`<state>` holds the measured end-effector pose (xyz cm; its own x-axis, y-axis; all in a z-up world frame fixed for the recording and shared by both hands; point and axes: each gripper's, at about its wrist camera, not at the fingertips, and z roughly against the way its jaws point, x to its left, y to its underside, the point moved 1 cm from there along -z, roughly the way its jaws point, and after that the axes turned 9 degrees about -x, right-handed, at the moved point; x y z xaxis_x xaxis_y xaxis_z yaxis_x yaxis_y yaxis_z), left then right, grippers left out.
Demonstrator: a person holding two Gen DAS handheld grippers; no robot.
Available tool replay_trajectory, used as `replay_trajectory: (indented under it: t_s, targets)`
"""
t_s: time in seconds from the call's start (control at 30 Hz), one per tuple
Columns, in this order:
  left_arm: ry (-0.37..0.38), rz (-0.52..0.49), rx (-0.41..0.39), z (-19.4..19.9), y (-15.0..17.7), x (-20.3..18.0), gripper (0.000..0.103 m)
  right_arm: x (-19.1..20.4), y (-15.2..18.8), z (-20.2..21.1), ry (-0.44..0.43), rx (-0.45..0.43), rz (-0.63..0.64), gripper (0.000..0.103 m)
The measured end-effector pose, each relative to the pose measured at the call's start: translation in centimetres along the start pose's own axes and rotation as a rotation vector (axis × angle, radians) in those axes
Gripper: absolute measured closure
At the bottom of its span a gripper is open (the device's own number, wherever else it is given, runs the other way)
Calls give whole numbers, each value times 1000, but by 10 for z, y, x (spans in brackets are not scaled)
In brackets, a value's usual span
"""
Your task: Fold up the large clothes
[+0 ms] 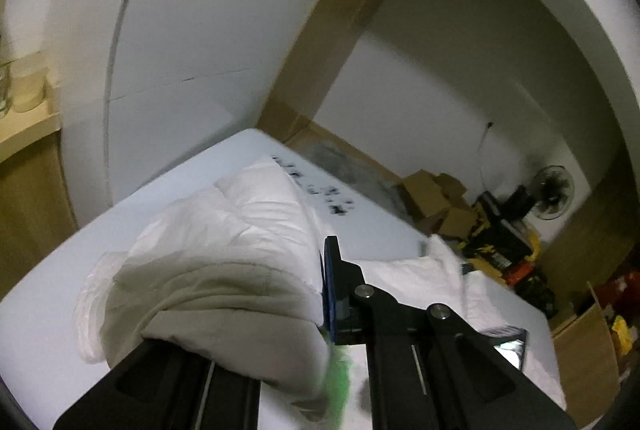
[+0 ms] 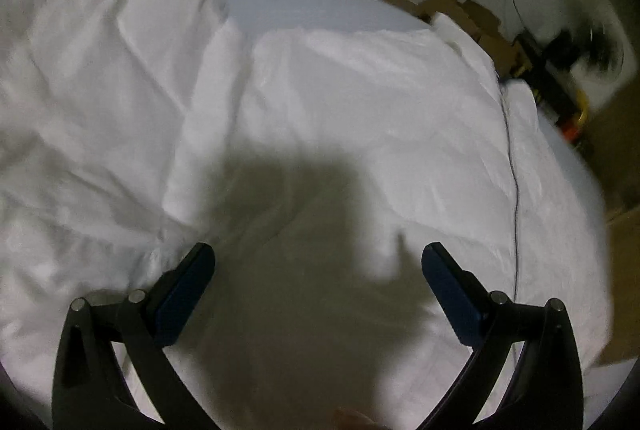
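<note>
A large white garment point(image 2: 320, 102) lies spread and creased over a white table point(image 2: 360, 10); a thin dark cord point(image 2: 514, 166) runs along its right edge. My right gripper point(image 2: 318, 262) hovers just above it, open and empty, casting a dark shadow on the cloth. In the left wrist view my left gripper point(image 1: 320, 294) is shut on a bunched fold of the white garment point(image 1: 224, 270), lifted above the table point(image 1: 380, 230). Its left finger is hidden by the cloth; the right finger's blue pad point(image 1: 329, 290) presses against the fold.
The table's far part carries dark printed marks point(image 1: 316, 186). Beyond its far edge are cardboard boxes point(image 1: 436, 198), a black fan point(image 1: 554, 190) and yellow-black gear point(image 1: 496, 242) on the floor. A white wall point(image 1: 200, 30) rises behind; a wooden shelf with jars point(image 1: 24, 98) is at left.
</note>
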<state>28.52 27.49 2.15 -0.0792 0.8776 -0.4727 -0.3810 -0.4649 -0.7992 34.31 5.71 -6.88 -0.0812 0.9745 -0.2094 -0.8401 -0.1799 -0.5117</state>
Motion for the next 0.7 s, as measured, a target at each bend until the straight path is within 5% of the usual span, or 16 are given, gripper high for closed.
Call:
replay_trajectory:
  t_s: [0.1, 0.23, 0.37, 0.57, 0.7]
  targets:
    - [33, -25, -9, 10, 5, -43, 97, -73, 16, 44, -48, -91, -174, 0]
    - [123, -78, 31, 11, 26, -120, 94, -161, 57, 79, -10, -146, -306, 0]
    - [191, -189, 147, -9, 84, -197, 94, -249, 115, 94, 32, -138, -457, 0]
    - [161, -344, 351, -55, 207, -246, 94, -336, 198, 106, 80, -111, -662, 0]
    - [85, -391, 438, -87, 267, -238, 91, -364, 231, 112, 98, -97, -711, 0]
